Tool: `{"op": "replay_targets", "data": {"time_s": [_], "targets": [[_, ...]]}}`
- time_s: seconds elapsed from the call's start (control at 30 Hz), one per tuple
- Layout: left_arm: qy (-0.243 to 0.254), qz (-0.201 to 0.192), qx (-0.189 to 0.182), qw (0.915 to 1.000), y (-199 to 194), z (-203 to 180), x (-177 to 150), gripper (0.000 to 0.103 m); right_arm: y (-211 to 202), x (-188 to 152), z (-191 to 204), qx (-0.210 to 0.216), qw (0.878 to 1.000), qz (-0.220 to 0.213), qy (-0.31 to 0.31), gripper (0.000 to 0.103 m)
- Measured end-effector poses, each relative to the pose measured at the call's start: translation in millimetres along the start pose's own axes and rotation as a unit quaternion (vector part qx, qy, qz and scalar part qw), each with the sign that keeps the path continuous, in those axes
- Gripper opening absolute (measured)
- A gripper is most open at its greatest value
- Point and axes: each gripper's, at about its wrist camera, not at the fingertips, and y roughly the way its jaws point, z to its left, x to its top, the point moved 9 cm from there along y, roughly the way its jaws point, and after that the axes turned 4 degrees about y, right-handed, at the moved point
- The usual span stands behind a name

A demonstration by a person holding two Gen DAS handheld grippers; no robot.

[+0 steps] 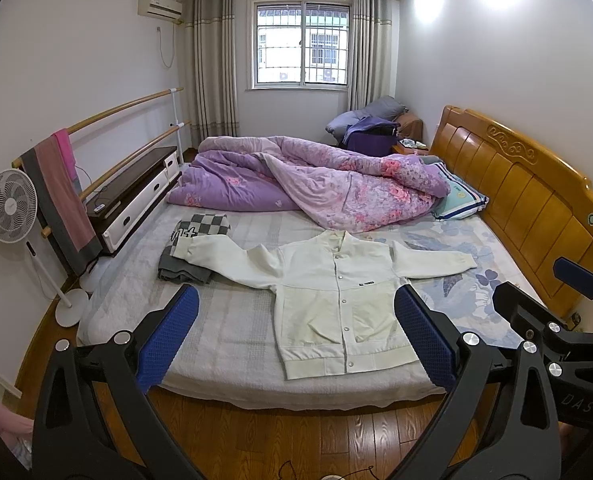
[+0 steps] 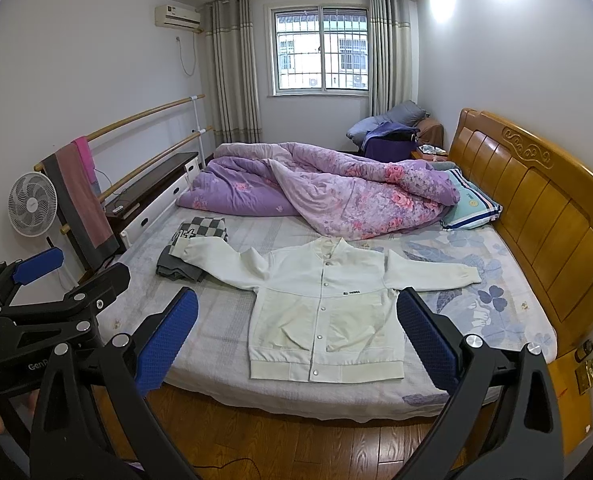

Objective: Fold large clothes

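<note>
A cream button-front jacket [image 1: 336,292] lies flat on the bed, front up, sleeves spread to both sides; it also shows in the right wrist view [image 2: 324,308]. Its left sleeve rests on a pile of folded grey and checkered clothes [image 1: 192,248]. My left gripper [image 1: 296,340] is open and empty, held above the floor in front of the bed's near edge. My right gripper [image 2: 296,340] is open and empty too, beside the left one. The right gripper shows at the right of the left wrist view [image 1: 544,292], and the left gripper shows at the left of the right wrist view [image 2: 72,268].
A crumpled purple floral quilt [image 1: 316,176] and a striped pillow [image 1: 460,196] lie at the far side of the bed. A wooden headboard [image 1: 528,200] stands on the right. A fan [image 1: 12,208], a rail with a towel [image 1: 60,196] and a low cabinet [image 1: 136,196] stand on the left.
</note>
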Motion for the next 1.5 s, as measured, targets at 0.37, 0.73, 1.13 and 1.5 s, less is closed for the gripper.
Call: {"op": "replay_targets", "data": {"time_s": [0.37,0.73,1.13,1.5], "targets": [[0.001,0.001,0.001,1.0000,13.8,13.5,-4.9,0.098,6.2,-1.7,-1.4,0.002,1.000,0.003,0.004,0.096],[0.001,0.003,0.000,1.0000,42.9,37.2,-7.4,0.098,10.3,-4.1,-4.0,0.002,1.000,0.005,0.004,0.096],[0.001,0.006,0.001,1.0000,50.7,41.1,-8.6,0.098,12.0,-6.7,-15.3,0.005,1.000,0.009,0.007,0.096],[0.001,0.017,0.008,0.9998,59.9,24.8,-5.5,0.098,23.7,0.6,-27.8,0.013,1.000,0.023,0.008,0.096]]}}
